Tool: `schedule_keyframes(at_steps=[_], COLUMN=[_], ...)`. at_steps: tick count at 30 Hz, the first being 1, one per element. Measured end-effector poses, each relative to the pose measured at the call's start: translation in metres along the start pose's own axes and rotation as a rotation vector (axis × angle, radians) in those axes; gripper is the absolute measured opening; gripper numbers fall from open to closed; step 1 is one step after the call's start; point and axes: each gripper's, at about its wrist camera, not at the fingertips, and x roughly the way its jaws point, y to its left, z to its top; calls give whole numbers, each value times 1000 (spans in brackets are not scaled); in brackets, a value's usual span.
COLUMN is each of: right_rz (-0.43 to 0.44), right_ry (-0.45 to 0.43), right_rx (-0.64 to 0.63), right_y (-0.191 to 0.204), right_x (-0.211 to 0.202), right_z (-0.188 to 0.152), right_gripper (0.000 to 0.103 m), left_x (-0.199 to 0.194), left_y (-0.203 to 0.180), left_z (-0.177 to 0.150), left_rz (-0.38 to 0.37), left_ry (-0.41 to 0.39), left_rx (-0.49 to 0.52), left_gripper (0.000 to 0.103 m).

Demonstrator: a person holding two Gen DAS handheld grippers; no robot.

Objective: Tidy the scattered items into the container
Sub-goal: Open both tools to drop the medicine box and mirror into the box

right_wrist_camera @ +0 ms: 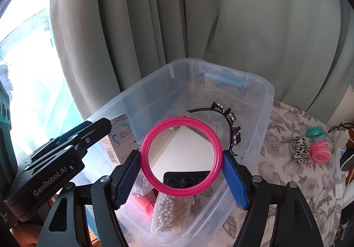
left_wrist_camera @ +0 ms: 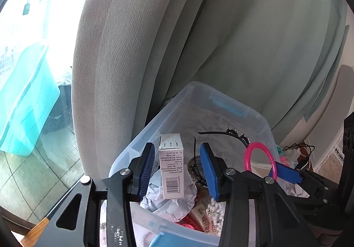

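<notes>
Pink-rimmed mirror (right_wrist_camera: 181, 156), clear bin (right_wrist_camera: 261, 96), floral tablecloth (right_wrist_camera: 287, 180), grey-green curtains (right_wrist_camera: 254, 25).

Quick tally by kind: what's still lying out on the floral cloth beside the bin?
Coil hair ties: 2, one teal and one pink
Leopard-print fabric piece: 1
Total: 3

The pink-rimmed mirror in the right tongs hangs over the bin, not counted.

Each hand-held gripper (right_wrist_camera: 181, 171) has black arms, silver screws, ribbed blue pads (left_wrist_camera: 208, 171).
</notes>
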Motion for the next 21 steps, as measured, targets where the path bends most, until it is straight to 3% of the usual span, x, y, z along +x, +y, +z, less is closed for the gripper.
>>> schedule_keyframes(at_steps=[5, 21], right_rz=[-4, -12], right_ry=[-3, -82], right_rx=[-23, 2], right_y=[7, 4], right_x=[-6, -59], right_z=[-2, -7], right_gripper=[83, 83], left_x=[5, -42], left_y=[-12, -40], left_z=[7, 16], left_rz=[-17, -31], left_ry=[-22, -74], left_rx=[30, 85], left_gripper=[52, 52])
